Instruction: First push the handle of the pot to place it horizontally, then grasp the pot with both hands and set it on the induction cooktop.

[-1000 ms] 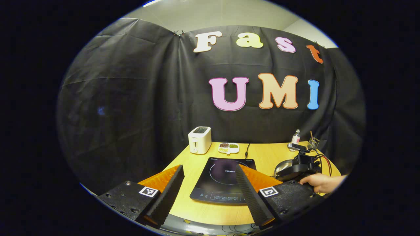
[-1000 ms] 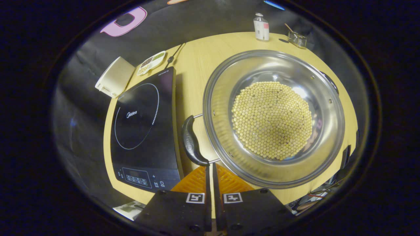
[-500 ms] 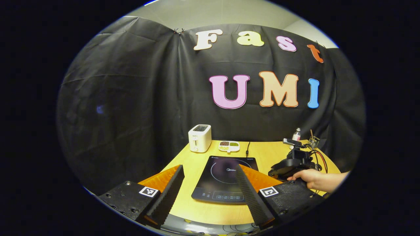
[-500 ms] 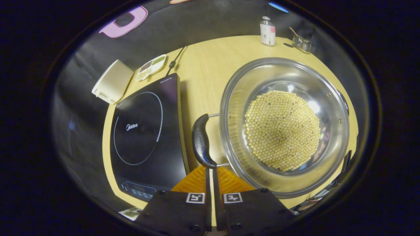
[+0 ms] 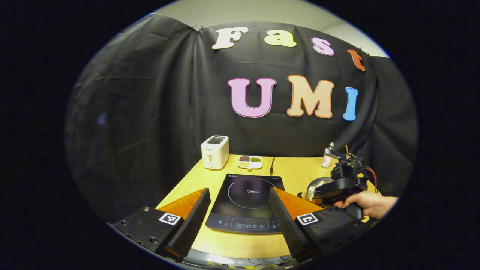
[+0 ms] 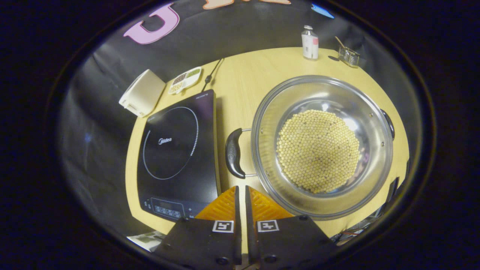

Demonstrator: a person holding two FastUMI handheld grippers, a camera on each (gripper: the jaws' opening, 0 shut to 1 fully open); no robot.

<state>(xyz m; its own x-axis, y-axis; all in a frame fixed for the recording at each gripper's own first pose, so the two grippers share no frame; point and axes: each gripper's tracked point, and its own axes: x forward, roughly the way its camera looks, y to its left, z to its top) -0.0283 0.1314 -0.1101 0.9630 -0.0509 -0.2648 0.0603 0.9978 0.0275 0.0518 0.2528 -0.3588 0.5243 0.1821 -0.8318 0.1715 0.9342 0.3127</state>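
One steel pot (image 6: 322,146) holding a mound of yellow beans (image 6: 318,150) sits on the tabletop (image 6: 247,78) just right of one induction cooktop (image 6: 176,150), its two black handles level. The right gripper (image 6: 241,195) hovers near the left handle (image 6: 234,153), fingers nearly closed on nothing. The left gripper (image 5: 240,213) is spread wide before the cooktop; one toaster (image 5: 215,152) and one three-part snack dish (image 5: 250,161) stand far off.

Left gripper view: low, off the near edge of the round wooden table (image 5: 300,168), facing the black cloth wall. Right gripper view: near, above, looking steeply down. Shared: flat black induction cooktop (image 5: 247,200) (image 6: 176,150).
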